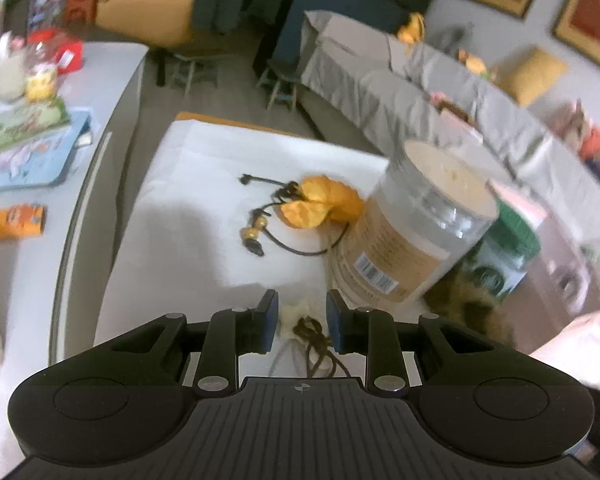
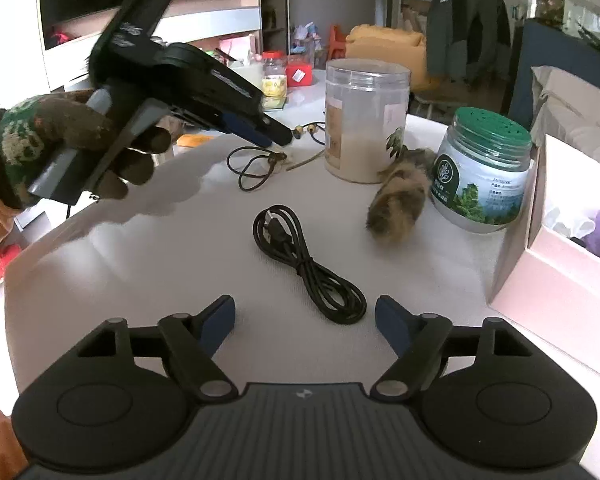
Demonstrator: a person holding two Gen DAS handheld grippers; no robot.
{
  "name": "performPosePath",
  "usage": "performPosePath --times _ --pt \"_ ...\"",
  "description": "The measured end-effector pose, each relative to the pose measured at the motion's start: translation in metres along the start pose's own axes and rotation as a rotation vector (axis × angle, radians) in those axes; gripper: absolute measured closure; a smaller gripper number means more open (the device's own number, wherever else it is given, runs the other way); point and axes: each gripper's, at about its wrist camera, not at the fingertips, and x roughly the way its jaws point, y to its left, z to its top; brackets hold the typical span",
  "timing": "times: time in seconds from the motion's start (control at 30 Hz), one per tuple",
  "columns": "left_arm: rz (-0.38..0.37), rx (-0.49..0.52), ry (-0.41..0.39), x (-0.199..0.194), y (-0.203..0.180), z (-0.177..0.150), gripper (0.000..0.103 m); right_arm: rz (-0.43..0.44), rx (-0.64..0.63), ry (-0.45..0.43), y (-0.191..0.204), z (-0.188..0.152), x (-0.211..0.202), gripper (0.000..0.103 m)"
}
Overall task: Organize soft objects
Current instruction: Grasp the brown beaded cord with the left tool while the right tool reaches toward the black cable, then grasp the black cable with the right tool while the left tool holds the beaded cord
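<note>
- Black cable (image 2: 308, 266): coiled and tied in a loose bundle, lying on the white cloth (image 2: 180, 248) just ahead of the right gripper (image 2: 305, 314). It touches neither finger.
- Right gripper: jaws stand wide apart with nothing between the blue pads; the cable lies beyond the tips.
- Furry brown pouch (image 2: 398, 200): lies on the cloth between the clear jar (image 2: 366, 120) and the green-lidded jar (image 2: 484, 172), touching the base of both as far as can be seen.
- Cream trinket on a brown cord (image 1: 304, 322): sits between the left gripper's (image 1: 302, 322) pads. The jaws stand narrowly apart; whether the pads press on it cannot be told.
- Left gripper, seen from the right wrist camera (image 2: 278, 134): held by a hand in a patterned knit glove (image 2: 60, 144), tips low over a looped dark cord (image 2: 256, 168).
- Orange fabric piece with beaded cord (image 1: 320, 206): on the cloth, beside the clear jar (image 1: 412, 232).
- Clear jar: partly filled with pale powder; tan label with a barcode, text too blurred to read.
- Green-lidded jar: perforated green lid, label with a round leaf emblem and a forest scene; the small print is unreadable.
- Pink box (image 2: 560, 264): at the right edge of the cloth, something purple inside.
</note>
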Motion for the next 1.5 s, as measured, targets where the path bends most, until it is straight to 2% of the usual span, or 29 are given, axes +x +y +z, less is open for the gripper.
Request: performPosePath --times 0.13,0.47,0.67,0.87,1.13,1.5 --pt "0.022 0.127 0.004 0.001 -0.013 -0.013 0.074 -0.01 0.007 -0.005 0.0 -0.002 -0.002 0.022" --pt "-0.065 0.277 0.043 -0.04 -0.027 -0.06 0.074 -0.024 0.018 -0.002 0.0 0.001 0.006 0.015" --pt "-0.007 0.24 0.006 -0.058 -0.025 -0.069 0.074 -0.02 0.007 0.009 0.002 0.002 0.009 0.008" --pt "-0.007 0.241 0.022 -0.049 -0.029 -0.069 0.073 -0.006 -0.001 0.029 0.002 0.004 0.014 0.0" --pt "0.042 0.286 0.036 -0.04 -0.046 -0.068 0.07 -0.002 -0.005 0.031 0.003 0.004 0.015 0.0" --pt "0.037 0.255 0.019 -0.041 -0.044 -0.07 0.07 0.005 -0.014 0.041 0.003 0.006 0.017 0.0"
